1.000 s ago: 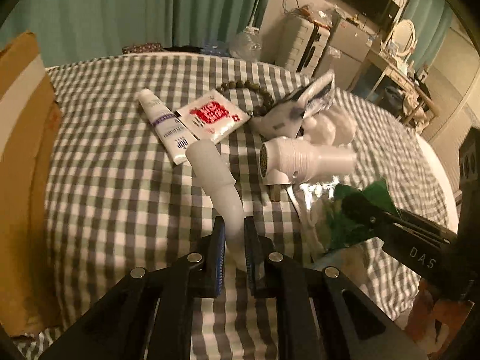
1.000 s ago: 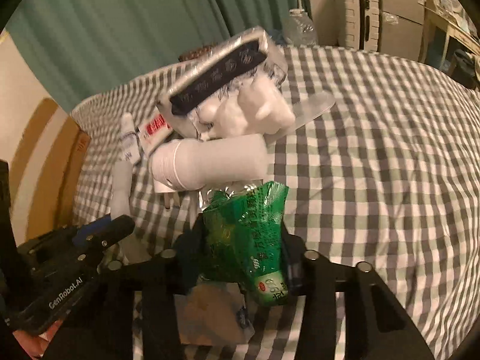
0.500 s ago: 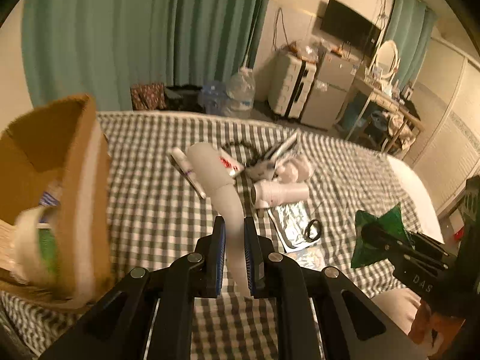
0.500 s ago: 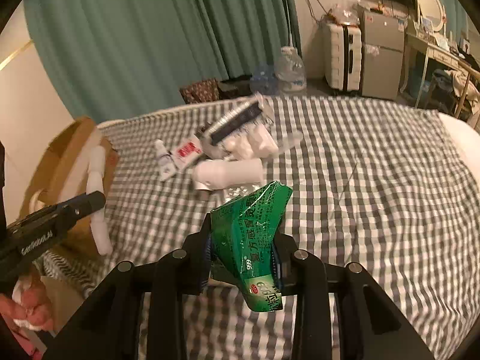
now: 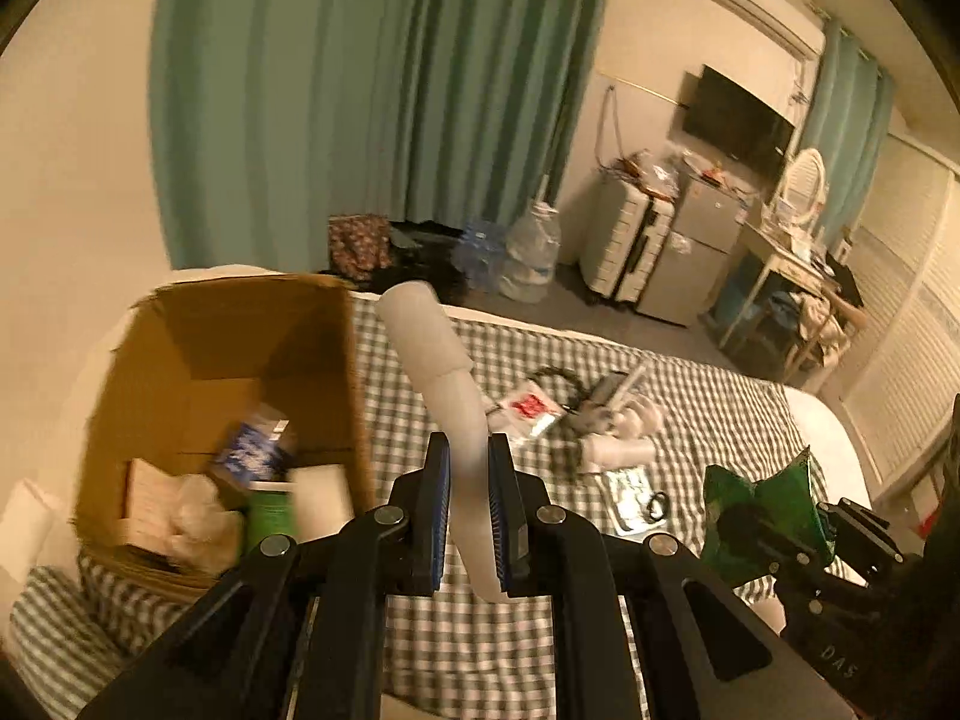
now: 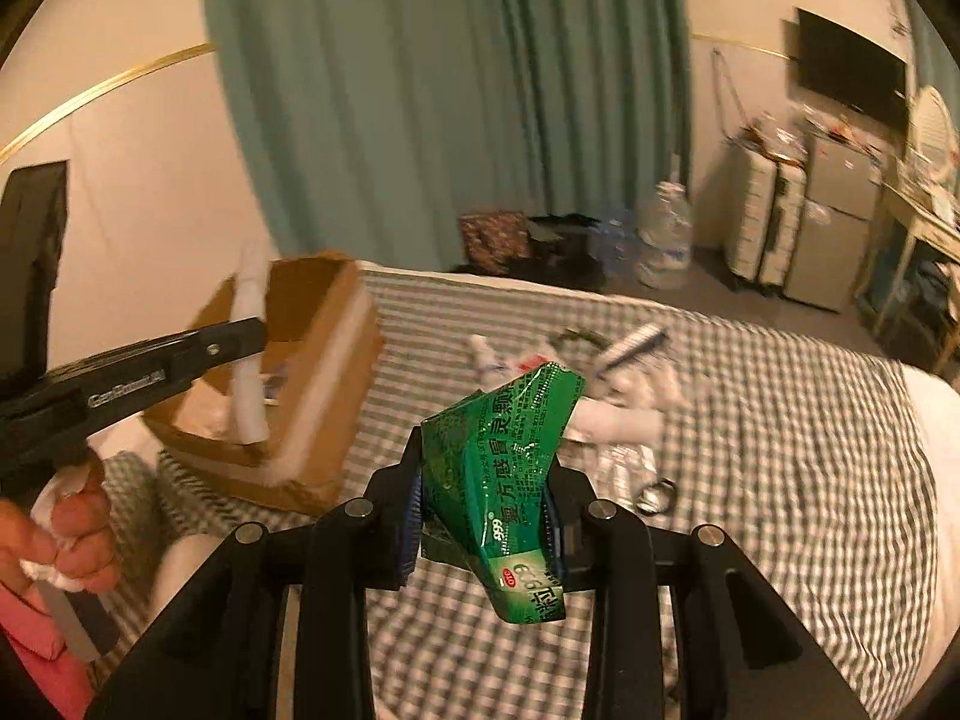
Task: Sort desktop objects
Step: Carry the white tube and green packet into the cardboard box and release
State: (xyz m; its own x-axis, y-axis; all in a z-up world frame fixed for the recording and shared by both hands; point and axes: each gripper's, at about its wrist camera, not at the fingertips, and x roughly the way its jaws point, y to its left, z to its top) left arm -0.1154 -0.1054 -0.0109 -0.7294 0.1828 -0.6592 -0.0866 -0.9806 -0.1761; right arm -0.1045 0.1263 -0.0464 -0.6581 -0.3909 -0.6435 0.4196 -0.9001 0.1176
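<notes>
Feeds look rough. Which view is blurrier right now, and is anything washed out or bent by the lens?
Left wrist: dim amber light, fisheye bending the walls; the cardboard box contents are smeared, but the white tube in the left gripper reads clearly. Right wrist: blurrier overall, the checkered cloth and loose items streaked, while the green packet in the right gripper stays sharp. No blown-out glare in either.

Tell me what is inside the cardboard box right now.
The cardboard box holds a blue-and-white packet, a green container, a pale carton and crumpled clear plastic. Its near wall and these items hide the bottom.
</notes>
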